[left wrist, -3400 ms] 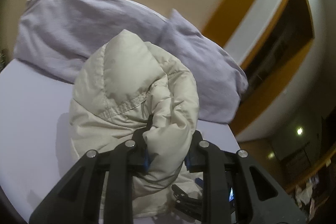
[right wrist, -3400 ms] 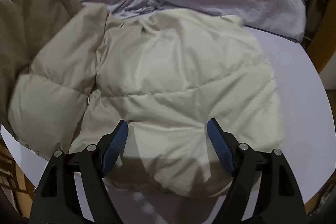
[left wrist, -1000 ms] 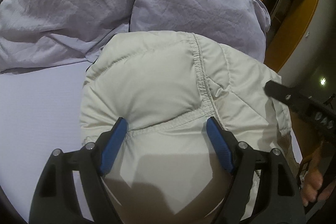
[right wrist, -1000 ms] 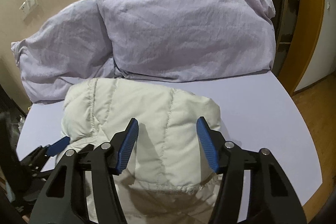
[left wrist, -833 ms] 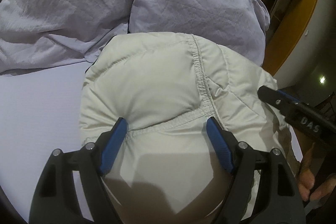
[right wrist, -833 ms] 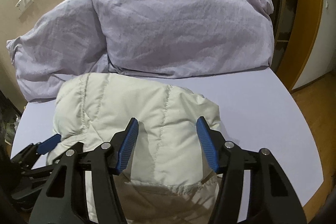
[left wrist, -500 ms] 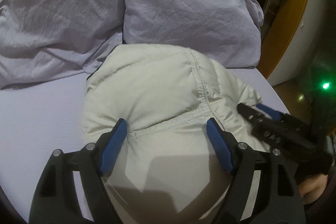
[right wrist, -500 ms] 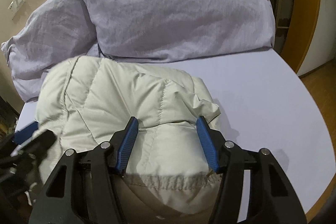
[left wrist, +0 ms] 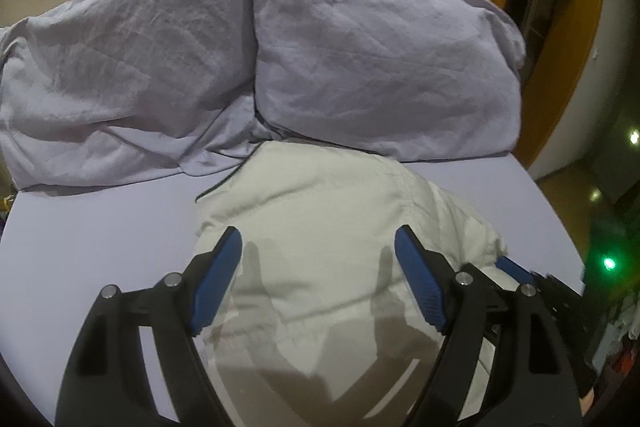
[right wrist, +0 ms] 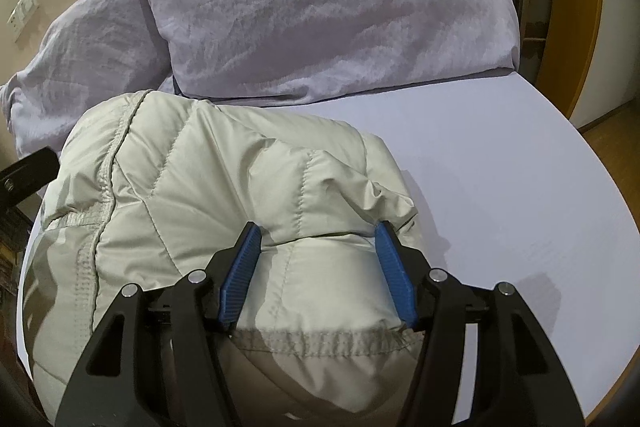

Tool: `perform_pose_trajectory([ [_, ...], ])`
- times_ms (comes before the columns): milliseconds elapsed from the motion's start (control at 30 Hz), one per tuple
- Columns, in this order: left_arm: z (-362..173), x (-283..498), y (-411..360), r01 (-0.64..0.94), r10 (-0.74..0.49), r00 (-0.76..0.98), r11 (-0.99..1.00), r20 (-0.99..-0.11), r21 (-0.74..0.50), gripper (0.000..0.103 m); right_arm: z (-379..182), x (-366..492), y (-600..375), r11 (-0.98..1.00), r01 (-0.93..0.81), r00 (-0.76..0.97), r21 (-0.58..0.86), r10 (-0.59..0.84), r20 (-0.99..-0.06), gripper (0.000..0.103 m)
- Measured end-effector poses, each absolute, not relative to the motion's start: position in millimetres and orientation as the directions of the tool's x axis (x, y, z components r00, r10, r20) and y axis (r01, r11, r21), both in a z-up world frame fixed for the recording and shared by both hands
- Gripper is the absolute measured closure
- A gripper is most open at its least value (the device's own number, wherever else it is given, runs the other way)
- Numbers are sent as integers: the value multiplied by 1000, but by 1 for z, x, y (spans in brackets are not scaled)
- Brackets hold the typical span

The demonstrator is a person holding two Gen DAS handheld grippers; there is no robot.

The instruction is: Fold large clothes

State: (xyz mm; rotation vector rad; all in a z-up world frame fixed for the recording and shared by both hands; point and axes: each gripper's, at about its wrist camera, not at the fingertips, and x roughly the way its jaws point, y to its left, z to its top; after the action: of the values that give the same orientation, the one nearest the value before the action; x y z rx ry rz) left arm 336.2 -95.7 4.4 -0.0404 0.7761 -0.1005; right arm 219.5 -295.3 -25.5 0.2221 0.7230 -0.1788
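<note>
A cream puffer jacket (left wrist: 320,247) lies bundled on the lilac bed sheet (left wrist: 100,239), just in front of the pillows. My left gripper (left wrist: 318,259) is open above the jacket, its blue pads (left wrist: 218,283) apart and holding nothing. In the right wrist view the jacket (right wrist: 200,187) fills the lower middle. My right gripper (right wrist: 316,255) is open, with a puffed fold of the jacket bulging between its blue pads (right wrist: 240,275); the fold is not clamped. The right gripper's tip (left wrist: 516,269) shows at the lower right of the left wrist view.
Two lilac pillows (left wrist: 360,47) lean on the beige wall behind the jacket and also fill the top of the right wrist view (right wrist: 320,7). The bed's right edge (right wrist: 580,155) drops to a wood floor beside an orange door frame (left wrist: 580,47).
The left gripper has drawn back and up from the jacket, so more pillow shows. The right gripper has moved lower and closer onto the jacket's near fold. Both stay open.
</note>
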Motion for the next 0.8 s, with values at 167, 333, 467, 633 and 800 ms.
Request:
perform_pose_trajectory([
  [167, -18, 343, -98, 41, -40, 702, 999, -711, -16, 16, -26, 220, -296, 962, 234, 738, 141, -81, -670, 41],
  [333, -29, 348, -101, 39, -8, 707, 999, -708, 27, 14, -23, 224, -297, 961, 243, 726, 133, -90, -682, 40],
  [467, -34, 351, -100, 37, -2, 701, 999, -713, 34, 13, -9, 230, -298, 959, 262, 714, 106, -119, -690, 38],
  [633, -37, 352, -102, 42, 2, 703, 998, -711, 44, 13, 15, 241, -300, 959, 262, 754, 110, -132, -644, 38],
  [800, -41, 354, -99, 47, -14, 705, 999, -709, 27, 12, 10, 258, -301, 960, 268, 741, 77, -154, -653, 38],
])
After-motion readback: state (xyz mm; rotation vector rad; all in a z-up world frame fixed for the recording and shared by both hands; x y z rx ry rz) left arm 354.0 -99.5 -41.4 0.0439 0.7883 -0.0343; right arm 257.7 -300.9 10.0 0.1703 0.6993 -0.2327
